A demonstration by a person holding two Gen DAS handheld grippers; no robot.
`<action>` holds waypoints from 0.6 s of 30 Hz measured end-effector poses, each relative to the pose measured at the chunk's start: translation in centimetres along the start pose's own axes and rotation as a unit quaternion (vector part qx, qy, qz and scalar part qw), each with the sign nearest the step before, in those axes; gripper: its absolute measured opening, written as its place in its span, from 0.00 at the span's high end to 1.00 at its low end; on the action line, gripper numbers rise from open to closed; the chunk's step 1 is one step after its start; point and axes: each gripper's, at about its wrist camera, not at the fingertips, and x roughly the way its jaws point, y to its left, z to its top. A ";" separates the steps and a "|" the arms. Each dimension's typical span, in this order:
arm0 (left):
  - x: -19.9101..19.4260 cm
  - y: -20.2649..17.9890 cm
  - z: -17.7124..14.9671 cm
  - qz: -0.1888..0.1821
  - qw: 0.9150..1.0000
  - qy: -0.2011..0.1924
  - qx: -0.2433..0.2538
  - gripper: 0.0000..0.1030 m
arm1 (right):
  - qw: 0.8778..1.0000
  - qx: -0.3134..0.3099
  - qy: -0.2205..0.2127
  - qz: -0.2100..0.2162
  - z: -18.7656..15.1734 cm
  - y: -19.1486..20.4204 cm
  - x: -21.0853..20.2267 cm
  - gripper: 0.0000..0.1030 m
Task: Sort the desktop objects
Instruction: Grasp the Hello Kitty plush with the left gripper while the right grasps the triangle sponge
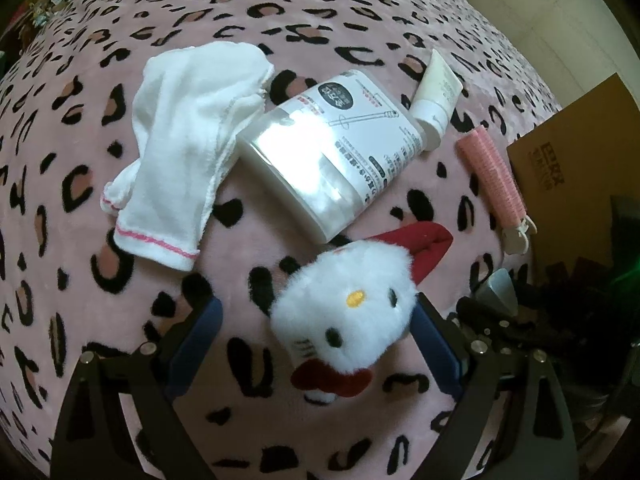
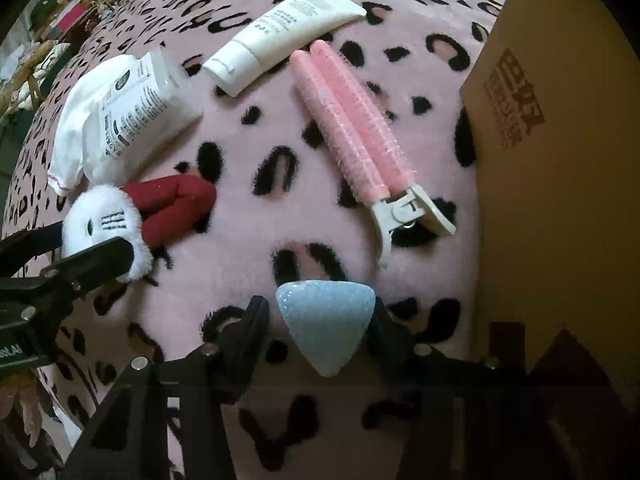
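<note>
1. Left tongs (image 1: 320, 344) spread wide around one plush cat (image 1: 352, 312), not gripping it.
2. Right tongs (image 2: 320, 332) clench one blue wedge (image 2: 326, 320).
3. Beyond them: one glove (image 1: 180, 152), one packet (image 1: 324, 148), one tube (image 2: 280, 36), one pink clip (image 2: 356, 136).

Open pink leopard-print blanket (image 2: 240, 216) lies between the plush cat toy (image 2: 108, 224) and pink hair-roller clip (image 2: 356, 132), while the cardboard box (image 2: 560, 160) walls off the right side, just beside that clip.
</note>
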 end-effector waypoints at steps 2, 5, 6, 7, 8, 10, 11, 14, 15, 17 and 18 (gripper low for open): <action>0.0 0.0 0.0 0.000 1.000 -0.001 -0.001 0.09 | 1.000 0.007 -0.001 0.015 0.0 -0.2 -0.1 0.50; -0.2 0.0 -0.2 0.000 1.000 -0.005 0.001 0.11 | 1.000 0.012 -0.009 0.001 -0.2 -0.1 -0.4 0.62; -0.4 0.0 -0.2 -0.001 1.000 -0.008 -0.001 0.13 | 1.000 0.009 -0.012 0.000 -0.3 0.1 -0.6 0.62; -0.6 0.0 -0.3 -0.005 1.000 -0.010 -0.003 0.19 | 1.000 0.003 -0.016 -0.005 -0.4 0.5 -0.8 0.62; -0.9 0.0 -0.3 -0.011 1.000 -0.012 -0.004 0.25 | 1.000 -0.006 -0.019 -0.012 -0.5 1.0 -1.0 0.62; -1.1 -0.3 -0.4 -0.015 1.000 -0.012 -0.001 0.32 | 0.999 -0.013 -0.027 -0.017 -0.7 1.6 -1.5 0.62; -1.2 -0.5 -0.4 -0.013 1.000 -0.013 0.004 0.36 | 0.999 -0.017 -0.030 -0.016 -0.8 1.9 -1.9 0.62; -1.4 -1.0 -0.4 -0.020 1.000 -0.014 0.012 0.43 | 0.999 -0.020 -0.041 -0.006 -0.9 2.7 -3.0 0.62; -1.5 -1.0 -0.4 -0.022 1.000 -0.016 0.011 0.44 | 0.999 -0.019 -0.043 -0.003 -0.9 2.9 -3.3 0.62; -1.6 -0.7 -0.5 -0.032 0.999 -0.015 0.007 0.44 | 0.998 -0.022 -0.052 0.000 -0.9 3.5 -4.4 0.62; -1.6 -0.4 -0.5 -0.041 0.999 -0.013 0.002 0.44 | 0.998 -0.024 -0.056 0.001 -0.9 3.7 -4.7 0.62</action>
